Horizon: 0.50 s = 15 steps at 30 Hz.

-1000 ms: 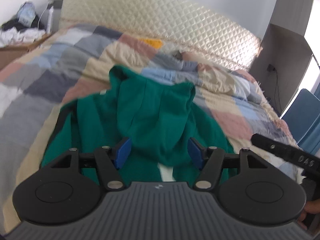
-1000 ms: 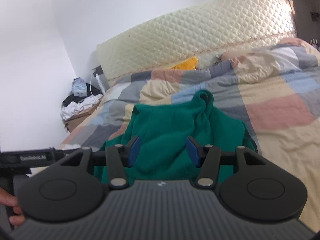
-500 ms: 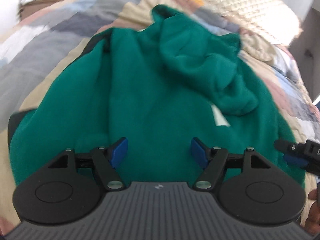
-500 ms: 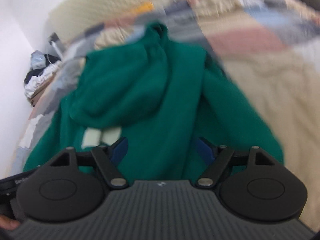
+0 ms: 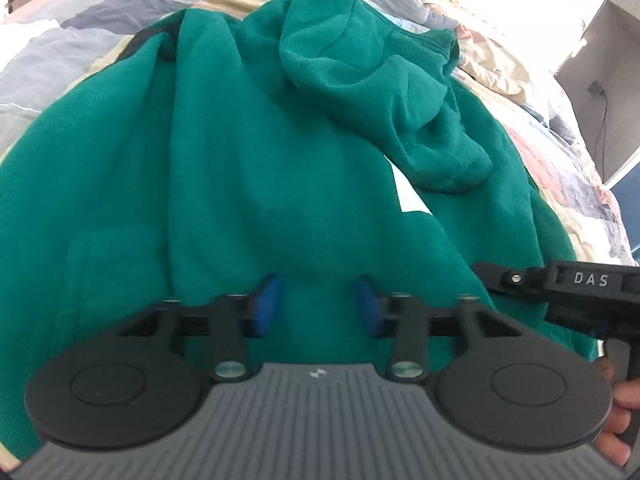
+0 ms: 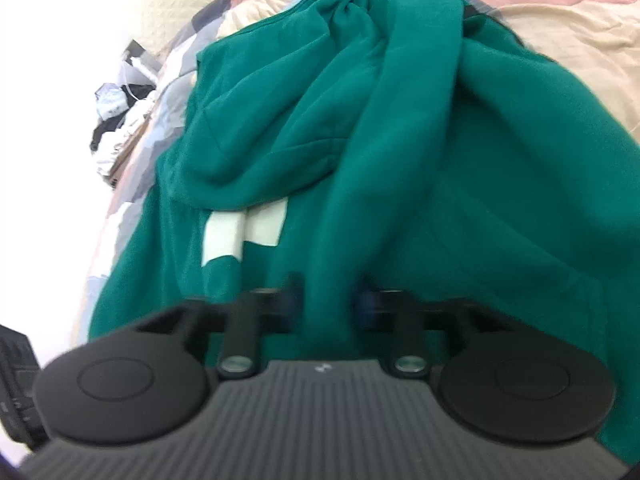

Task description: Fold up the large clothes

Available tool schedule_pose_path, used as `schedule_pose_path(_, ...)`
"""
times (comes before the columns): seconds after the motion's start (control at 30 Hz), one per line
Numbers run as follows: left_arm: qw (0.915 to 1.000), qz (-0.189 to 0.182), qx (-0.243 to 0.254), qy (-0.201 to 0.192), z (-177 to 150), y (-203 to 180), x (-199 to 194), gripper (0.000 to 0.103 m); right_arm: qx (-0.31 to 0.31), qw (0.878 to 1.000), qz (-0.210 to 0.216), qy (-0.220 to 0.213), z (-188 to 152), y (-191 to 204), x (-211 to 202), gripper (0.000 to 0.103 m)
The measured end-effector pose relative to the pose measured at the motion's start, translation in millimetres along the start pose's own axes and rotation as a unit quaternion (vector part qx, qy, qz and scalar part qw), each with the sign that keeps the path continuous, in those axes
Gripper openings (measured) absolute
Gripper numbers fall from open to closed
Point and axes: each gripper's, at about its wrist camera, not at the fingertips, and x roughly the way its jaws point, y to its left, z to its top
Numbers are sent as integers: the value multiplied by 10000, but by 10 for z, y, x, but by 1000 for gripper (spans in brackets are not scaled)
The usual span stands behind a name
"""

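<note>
A green hoodie (image 5: pixel 248 152) lies spread on a bed, on a patchwork quilt (image 5: pixel 80 12) of grey, beige, pink and blue squares; its hood (image 5: pixel 368 60) is flopped down over the body of the garment, and a white patch (image 5: pixel 408 196) shows just below the hood's edge; in the right wrist view the same white patch (image 6: pixel 240 232) sits under the hood (image 6: pixel 272 128), left of centre.

The left tool (image 5: pixel 316 304) is low over the near edge of the hoodie; its jaws have just been closing, and a ridge of green cloth stands between the blue pads (image 5: pixel 268 300), which press on it from both sides; so it pinches the hoodie's hem.

The right tool (image 6: pixel 326 300) is blurred; its jaws have just been closing too, and a narrow fold of green fabric runs up between them, gripped tight.

In the left wrist view the right tool's black body (image 5: pixel 576 288) reaches in from the right edge, just beside the hoodie's side, with a person's fingers (image 5: pixel 620 420) on its handle; beyond the bed, at the left of the right wrist view, a heap of clothes (image 6: pixel 116 120) lies on a low stand.
</note>
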Motion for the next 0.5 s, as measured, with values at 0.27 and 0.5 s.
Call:
schedule_pose_path(0.27, 9949, -101, -575, -819, 196, 268, -468, 2, 171, 9946, 263, -989, 113, -39, -517, 9)
schedule_pose_path(0.5, 9849, 142, -769, -1546, 624, 568, -918, 1, 464, 9825, 280, -1783, 335, -241, -875, 9)
